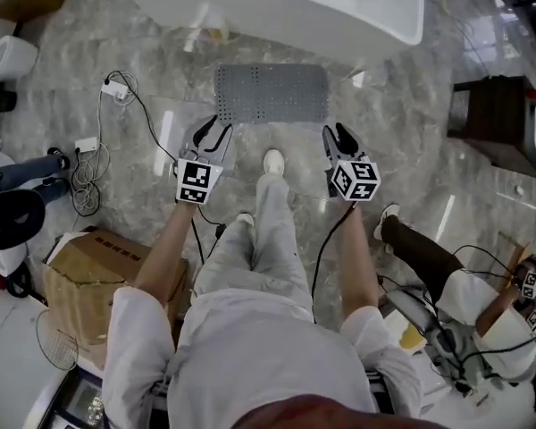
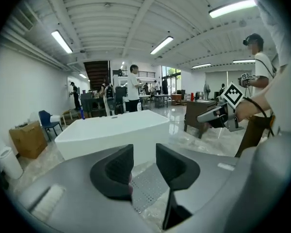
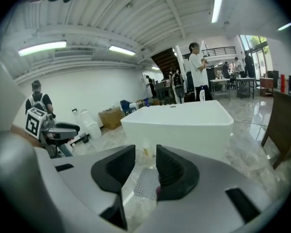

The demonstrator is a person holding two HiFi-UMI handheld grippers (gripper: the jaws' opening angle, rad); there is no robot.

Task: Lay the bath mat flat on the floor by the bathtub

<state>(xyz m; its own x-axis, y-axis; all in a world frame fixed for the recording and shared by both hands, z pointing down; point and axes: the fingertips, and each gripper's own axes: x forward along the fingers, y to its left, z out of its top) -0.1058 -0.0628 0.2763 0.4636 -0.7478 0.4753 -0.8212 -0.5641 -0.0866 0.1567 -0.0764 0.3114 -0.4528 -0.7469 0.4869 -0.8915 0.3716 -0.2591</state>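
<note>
Head view.
- Bathtub: white, along the top edge of the view, on a grey marble floor.
- Bath mat: grey, perforated, lying flat on the floor just in front of the bathtub's long side, with nothing gripping it.
- Left gripper: held in the air on the near side of the mat from the bathtub, over the mat's near left corner. Its marker cube faces up.
- Right gripper: level with the left one, near the mat's near right corner.
- Shoe: the wearer's own, between the two grippers, just short of the mat.
- Cardboard box: well away from the bathtub, at lower left.
- Dark cabinet: to the right of the bathtub.
- Seated person: at lower right, well back from the bathtub.

Left gripper view.
- Jaws stand apart with nothing between them. The mat shows through the gap, far below, and the bathtub lies beyond it.
- The right gripper is in the air to the right of the bathtub.

Right gripper view.
- Jaws stand apart and empty. The mat's perforated surface is visible through the gap at the foot of the bathtub.
- The left gripper is in the air to the left of the bathtub.
</note>
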